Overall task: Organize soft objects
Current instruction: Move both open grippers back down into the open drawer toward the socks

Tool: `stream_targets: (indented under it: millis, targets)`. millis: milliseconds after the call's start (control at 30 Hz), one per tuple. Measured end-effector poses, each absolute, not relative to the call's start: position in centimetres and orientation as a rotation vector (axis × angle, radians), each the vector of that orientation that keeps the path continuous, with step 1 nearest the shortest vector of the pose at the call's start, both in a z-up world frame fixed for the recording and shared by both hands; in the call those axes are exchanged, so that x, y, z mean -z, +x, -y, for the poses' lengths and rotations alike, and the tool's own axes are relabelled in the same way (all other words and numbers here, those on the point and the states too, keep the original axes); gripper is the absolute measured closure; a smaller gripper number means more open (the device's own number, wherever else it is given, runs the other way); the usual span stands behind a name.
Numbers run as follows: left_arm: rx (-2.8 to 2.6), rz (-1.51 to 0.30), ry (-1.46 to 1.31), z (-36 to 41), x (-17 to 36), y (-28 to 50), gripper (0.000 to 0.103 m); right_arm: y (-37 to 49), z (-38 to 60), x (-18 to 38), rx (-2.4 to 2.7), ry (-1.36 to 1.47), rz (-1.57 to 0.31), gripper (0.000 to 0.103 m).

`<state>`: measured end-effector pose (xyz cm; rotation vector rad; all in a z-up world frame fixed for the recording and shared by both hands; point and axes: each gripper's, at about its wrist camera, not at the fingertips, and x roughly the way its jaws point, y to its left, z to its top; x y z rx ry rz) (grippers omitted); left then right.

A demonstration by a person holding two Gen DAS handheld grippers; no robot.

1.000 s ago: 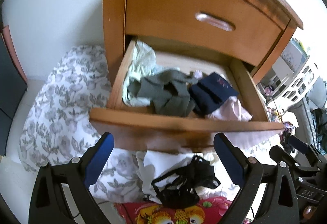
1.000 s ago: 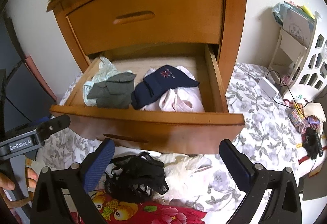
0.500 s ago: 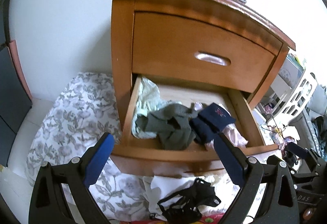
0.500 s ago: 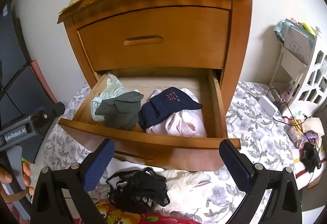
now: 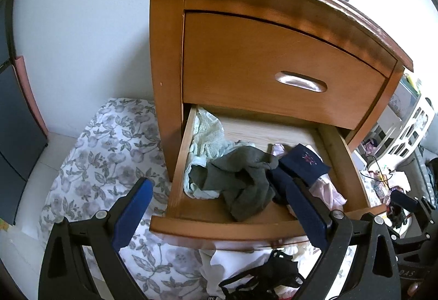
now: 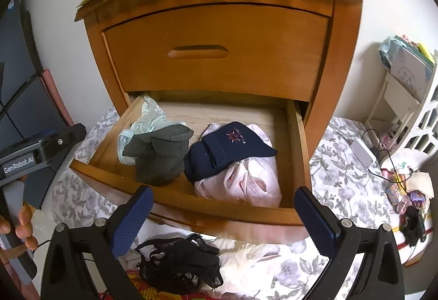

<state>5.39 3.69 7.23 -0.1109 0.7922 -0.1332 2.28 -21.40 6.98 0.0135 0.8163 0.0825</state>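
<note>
Right wrist view: both the right gripper (image 6: 221, 213) and left gripper (image 5: 219, 208) gape wide, empty, before the open wooden drawer (image 6: 175, 201) at centre; the black lace garment (image 6: 178, 264) at bottom likely needs grasping next.

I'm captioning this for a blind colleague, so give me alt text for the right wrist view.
An orange-brown wooden nightstand has its lower drawer pulled open, holding a pale mint lace garment, a crumpled grey-green garment and a navy embroidered garment on a pale pink bundle. The open blue-padded right gripper hovers in front, above black lace underwear on floral fabric.
</note>
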Motion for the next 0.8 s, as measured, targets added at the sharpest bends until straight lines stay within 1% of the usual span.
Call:
stream_targets:
  millis: [467, 800]
  targets:
    - [0.174, -0.831, -0.103, -2.9, -5.8, 9.4, 0.005, 6.1, 21.7, -5.7, -0.073, 0.031, -0.826, 0.0]
    - [0.213, -0.871, -0.085, -1.8, -4.5, 12.0, 0.005, 9.1, 22.5, -4.1, -0.088, 0.06, -0.881, 0.0]
